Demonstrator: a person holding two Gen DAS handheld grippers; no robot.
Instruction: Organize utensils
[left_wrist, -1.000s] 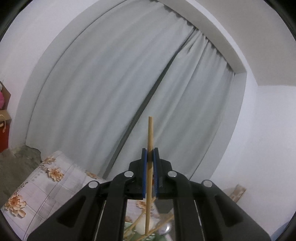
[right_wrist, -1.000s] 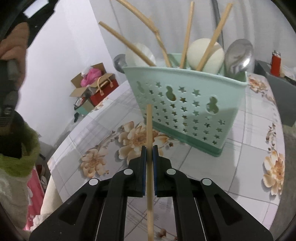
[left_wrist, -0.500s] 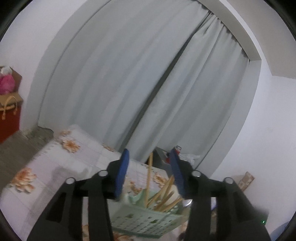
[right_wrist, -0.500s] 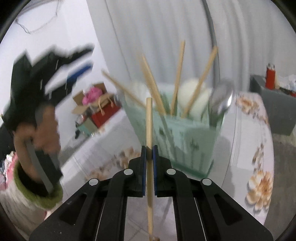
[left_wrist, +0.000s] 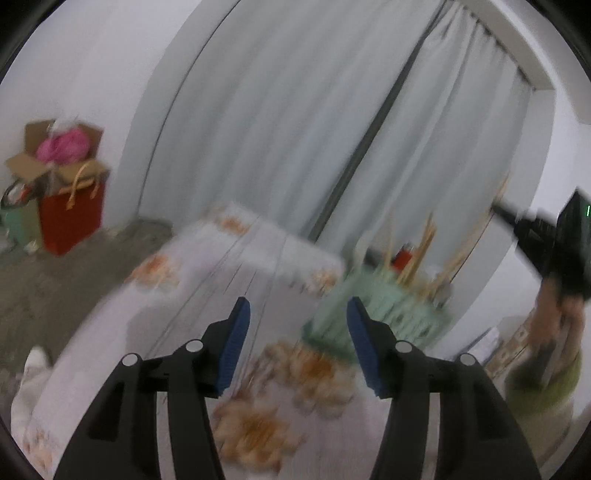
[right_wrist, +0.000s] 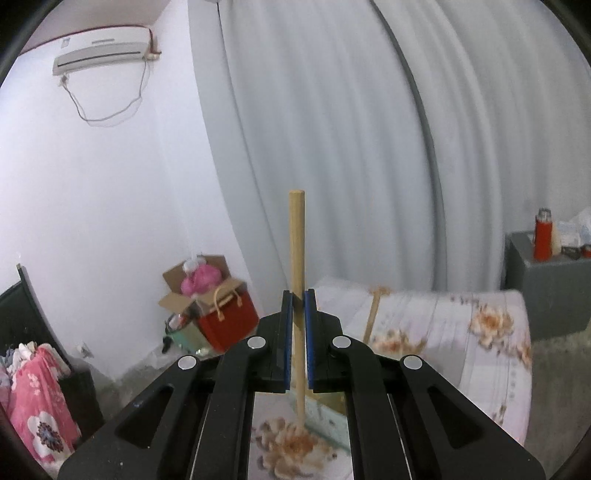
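Note:
My left gripper (left_wrist: 297, 314) is open and empty above the flowered table (left_wrist: 229, 266). The mint green utensil basket (left_wrist: 384, 306) stands ahead and to its right, blurred, with several wooden chopsticks (left_wrist: 421, 247) sticking up from it. My right gripper (right_wrist: 299, 299) is shut on a wooden chopstick (right_wrist: 297, 240), held upright high above the table (right_wrist: 443, 325). A corner of the basket (right_wrist: 328, 410) shows between its arms, and another chopstick (right_wrist: 373, 314) pokes up just right of it. The right gripper also shows in the left wrist view (left_wrist: 550, 240), at the right edge.
Grey curtains (right_wrist: 351, 147) hang behind the table. A red bag (left_wrist: 72, 218) and a cardboard box (left_wrist: 55, 147) sit on the floor at left. A grey cabinet (right_wrist: 550, 280) with a red flask (right_wrist: 543, 240) stands at right.
My left gripper opened, let its chopstick go into the basket, then swung back and left. My right gripper rose with its chopstick above the basket.

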